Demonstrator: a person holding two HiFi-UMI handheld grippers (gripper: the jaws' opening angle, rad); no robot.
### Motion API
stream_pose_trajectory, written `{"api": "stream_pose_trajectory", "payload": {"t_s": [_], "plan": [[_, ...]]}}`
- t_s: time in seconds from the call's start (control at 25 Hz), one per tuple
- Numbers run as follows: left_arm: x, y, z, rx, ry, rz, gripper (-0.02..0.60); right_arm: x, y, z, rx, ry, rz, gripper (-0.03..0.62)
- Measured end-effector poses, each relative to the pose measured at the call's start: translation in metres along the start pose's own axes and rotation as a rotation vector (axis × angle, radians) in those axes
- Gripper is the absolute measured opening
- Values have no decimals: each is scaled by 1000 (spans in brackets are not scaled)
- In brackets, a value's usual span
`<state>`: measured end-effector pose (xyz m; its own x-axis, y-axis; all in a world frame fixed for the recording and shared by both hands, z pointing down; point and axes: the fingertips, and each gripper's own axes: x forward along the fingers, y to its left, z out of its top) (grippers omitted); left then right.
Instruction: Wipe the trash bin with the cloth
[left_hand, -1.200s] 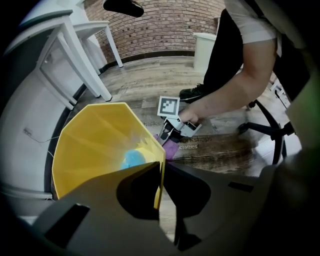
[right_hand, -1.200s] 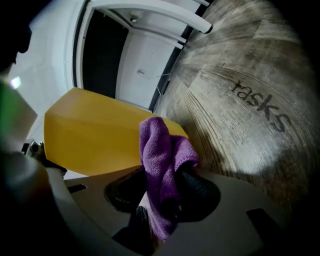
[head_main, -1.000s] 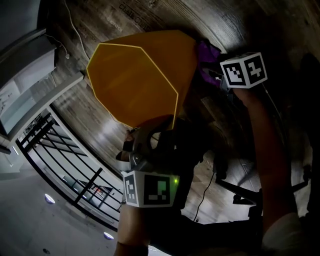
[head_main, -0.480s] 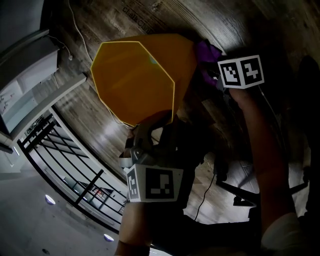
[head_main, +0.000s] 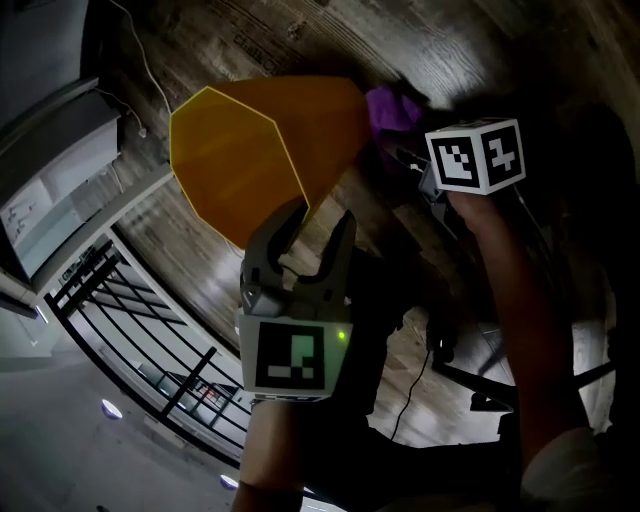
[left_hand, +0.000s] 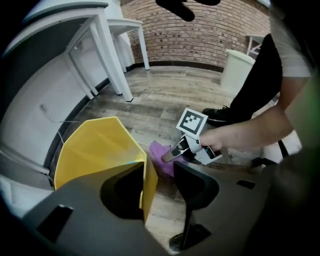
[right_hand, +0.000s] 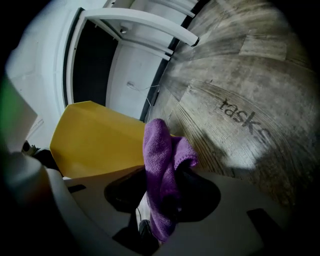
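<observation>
The yellow trash bin (head_main: 240, 150) lies tipped on the wooden floor, its open mouth toward the left. My left gripper (head_main: 308, 230) is at the bin's near rim and its jaws are opening. In the left gripper view the rim wall (left_hand: 148, 187) stands between the spread jaws, close to the left one, with a gap to the right one. My right gripper (left_hand: 172, 154) is shut on the purple cloth (right_hand: 160, 170), which it holds against the far side of the bin (right_hand: 95, 145). The cloth (head_main: 390, 110) shows at the bin's right edge in the head view.
White table legs (left_hand: 110, 55) and a white wall stand beyond the bin. A black railing (head_main: 130, 320) runs at the lower left. A cable (head_main: 415, 380) crosses the floor near my feet. A pale bin (left_hand: 235, 70) stands by the brick wall.
My left gripper's jaws have come apart off the bin's rim, where they were shut before. The bin has shifted up and left in the head view. The right gripper keeps the cloth.
</observation>
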<state>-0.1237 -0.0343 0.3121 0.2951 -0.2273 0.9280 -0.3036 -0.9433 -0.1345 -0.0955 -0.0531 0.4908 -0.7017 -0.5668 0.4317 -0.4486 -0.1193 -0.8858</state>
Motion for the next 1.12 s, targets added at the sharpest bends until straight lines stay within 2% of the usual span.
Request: {"api": "stream_pose_trajectory", "payload": {"t_s": [0.08, 0.2, 0.36, 0.52, 0.6, 0.8, 0.88, 1.0, 1.12], "plan": [[-2, -5, 1, 55, 4, -15, 196, -4, -1, 3, -8, -14, 9, 161], [-11, -3, -7, 111, 15, -2, 228, -9, 7, 6, -51, -38, 52, 161], [-25, 6, -46, 113, 91, 19, 239, -11, 27, 6, -95, -45, 131, 161], [-29, 10, -77, 113, 149, 35, 239, -17, 39, 7, -91, -77, 186, 161], [-25, 6, -91, 128, 176, 34, 239, -23, 52, 7, -107, -86, 243, 161], [-17, 15, -92, 168, 195, 64, 239, -41, 97, 18, -125, -119, 417, 161], [-14, 18, -88, 186, 199, 82, 236, -50, 112, 24, -121, -141, 467, 161], [-13, 20, -84, 191, 204, 106, 141, -65, 131, 32, -115, -167, 540, 161], [-12, 16, -78, 200, 198, 97, 132, -78, 151, 36, -147, -164, 596, 161]]}}
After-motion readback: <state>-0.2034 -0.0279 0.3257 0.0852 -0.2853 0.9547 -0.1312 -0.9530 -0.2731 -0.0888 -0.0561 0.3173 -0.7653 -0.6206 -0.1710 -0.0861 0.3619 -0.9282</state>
